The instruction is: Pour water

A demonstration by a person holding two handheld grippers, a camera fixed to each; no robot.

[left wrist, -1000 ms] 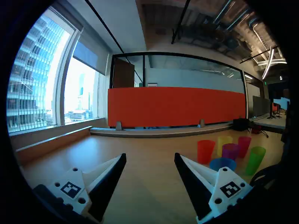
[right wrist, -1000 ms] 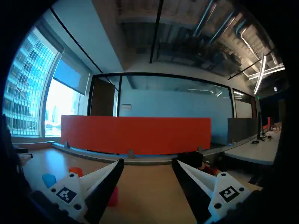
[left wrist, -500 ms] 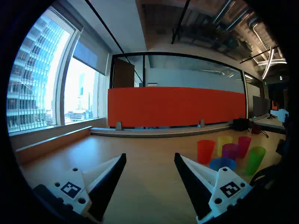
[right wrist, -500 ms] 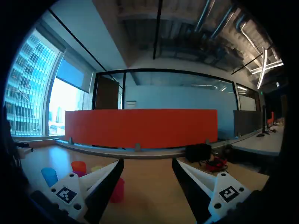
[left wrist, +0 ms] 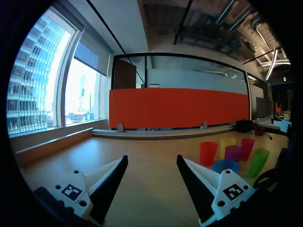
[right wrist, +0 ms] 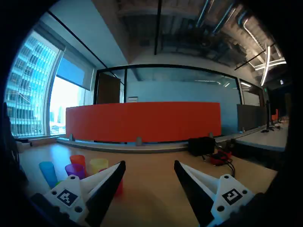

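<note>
Counter (left wrist: 151,166): light wood, broad, ran back to the foot of the partition. Window (left wrist: 34,94): tall, glazed, at view left, w/ towers outside. Partition (left wrist: 178,108): orange, long, upright along the counter's far edge. Black box (right wrist: 202,145): on the counter near the partition's right end in right gripper view, w/ red and black cables (right wrist: 222,159) just beside it.

Left hand-held gripper (left wrist: 152,157): fingers apart, nothing btwn them, bare counter ahead. Right hand-held gripper (right wrist: 149,162): fingers likewise apart, gripping nothing, pointed at the partition.

Task items: six cups, all upright on the counter, clustered close together at lower right of left gripper view, off to the side of the finger gap. Orange cup (left wrist: 208,153) at cluster's left. Yellow cup (left wrist: 227,144) and pink cup (left wrist: 247,146) at rear. Purple cup (left wrist: 233,153) in the middle. Green cup (left wrist: 259,162) at right. Blue cup (left wrist: 225,165) nearest the camera, its base hidden behind that gripper's right finger. Contents: cannot tell. In right gripper view the cluster sat low left, partly hidden behind that gripper's left finger, not btwn the fingers.
</note>
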